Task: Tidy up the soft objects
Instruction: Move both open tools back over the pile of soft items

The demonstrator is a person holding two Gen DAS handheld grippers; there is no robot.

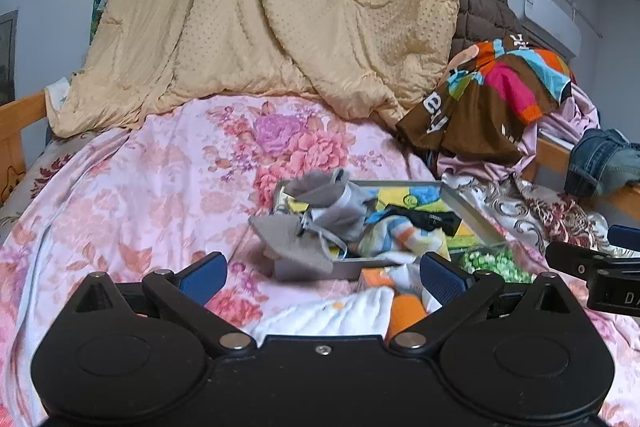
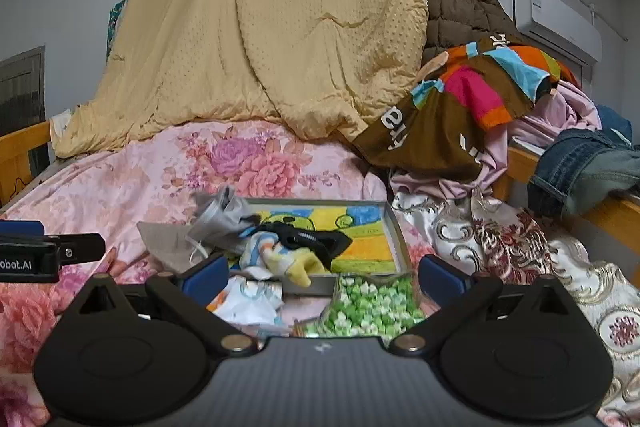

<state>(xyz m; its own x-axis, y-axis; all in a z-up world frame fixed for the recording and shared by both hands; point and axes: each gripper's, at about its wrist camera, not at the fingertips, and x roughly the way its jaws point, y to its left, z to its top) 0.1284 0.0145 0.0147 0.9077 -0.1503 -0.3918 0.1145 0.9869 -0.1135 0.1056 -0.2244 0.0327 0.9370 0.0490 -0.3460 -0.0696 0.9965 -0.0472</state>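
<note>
Your left gripper (image 1: 322,277) hangs low over the floral sheet (image 1: 132,187), fingers spread wide, nothing between the blue pads (image 1: 202,277). Below and between them lies a white cloth (image 1: 340,315) with an orange piece (image 1: 406,313) beside it; the pads touch neither, as far as the left view shows.

Your right gripper (image 2: 322,277) is likewise spread, empty. Just in front of its gap sits a clear bag of green and white bits (image 2: 366,305), and left of that a crumpled white wrapper (image 2: 248,301). Each gripper shows at the edge of the other's view, so the two are side by side, near but apart.

The soft things sit in and around a shallow grey tray (image 2: 394,231) on the bed, ahead of both grippers. The tray floor bears a yellow, blue and green picture. Grey socks (image 1: 320,203) pile at its left end, one spilling over the rim onto the sheet. A striped sock (image 2: 280,255), pale with blue, orange and yellow, lies at the near rim, partly hanging out. A black item (image 2: 316,241) lies across it; what it is, cannot tell.

Behind: a tan quilt (image 1: 280,7) heaped against the wall, a brown multicolour garment (image 1: 492,95) at right, jeans (image 2: 584,167) on the wooden bed rail, a patterned cover (image 2: 512,239) right of the tray.
</note>
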